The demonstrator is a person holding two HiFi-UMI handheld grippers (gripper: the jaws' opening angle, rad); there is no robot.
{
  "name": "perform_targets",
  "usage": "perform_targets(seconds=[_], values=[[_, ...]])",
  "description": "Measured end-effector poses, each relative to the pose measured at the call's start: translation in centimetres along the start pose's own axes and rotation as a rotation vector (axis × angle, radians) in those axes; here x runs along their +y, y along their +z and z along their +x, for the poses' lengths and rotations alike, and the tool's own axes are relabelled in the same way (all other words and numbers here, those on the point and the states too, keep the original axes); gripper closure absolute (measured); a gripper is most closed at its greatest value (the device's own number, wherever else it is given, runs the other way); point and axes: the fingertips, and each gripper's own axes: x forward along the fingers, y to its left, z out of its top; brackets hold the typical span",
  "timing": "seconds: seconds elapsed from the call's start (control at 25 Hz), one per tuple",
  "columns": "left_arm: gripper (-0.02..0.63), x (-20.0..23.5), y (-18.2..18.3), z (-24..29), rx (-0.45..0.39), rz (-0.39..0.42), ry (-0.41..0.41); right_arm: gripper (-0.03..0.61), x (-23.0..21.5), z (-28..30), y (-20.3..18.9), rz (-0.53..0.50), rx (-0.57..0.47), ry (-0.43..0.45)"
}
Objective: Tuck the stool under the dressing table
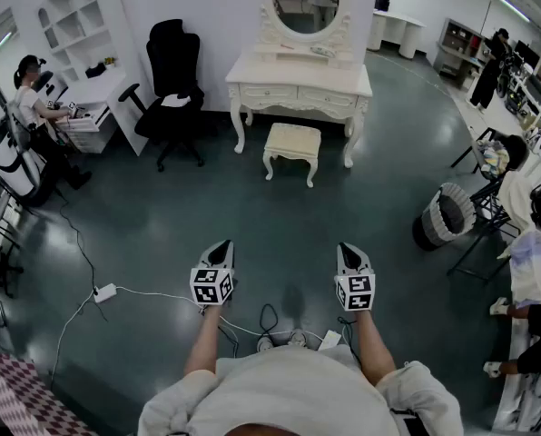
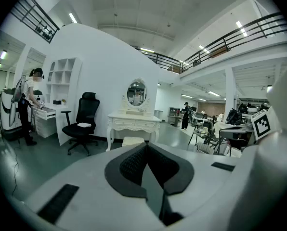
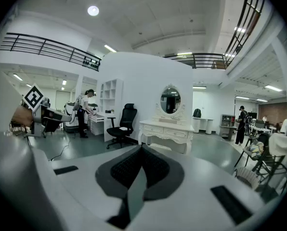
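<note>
Stool (image 1: 292,143): cream, rectangular padded top on four curved legs, set on the grey floor just in front of the dressing table (image 1: 300,78), not yet tucked under. Table white and carved, with drawers and an oval mirror (image 1: 306,3) above; the gap between its legs probably wide enough to take the stool. Black office chair (image 1: 172,71) to the table's left, apart. Left gripper (image 1: 221,244) and right gripper (image 1: 346,247) well short of the stool, side by side and aimed toward it, probably for the approach; jaws of both closed together on nothing, ribbed dark pads meeting
</note>
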Motion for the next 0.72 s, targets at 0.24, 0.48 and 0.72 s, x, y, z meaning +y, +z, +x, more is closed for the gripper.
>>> perform_targets(seconds=[0.24, 0.48, 0.72], values=[[0.600, -0.30, -0.20, 0.09, 0.002, -0.007, 0.003, 0.578, -0.20, -0.05, -0.29, 0.004, 0.004, 0.003], [0.598, -0.45, -0.63, 0.32, 0.012, -0.010, 0.013, 0.577, -0.59, 0.03, -0.47, 0.023, -0.008, 0.020], [0.541, -1.04, -0.90, 1.01, 0.028, 0.006, -0.008, 0.469, -0.73, 0.60, -0.18, 0.062, -0.039, 0.078]])
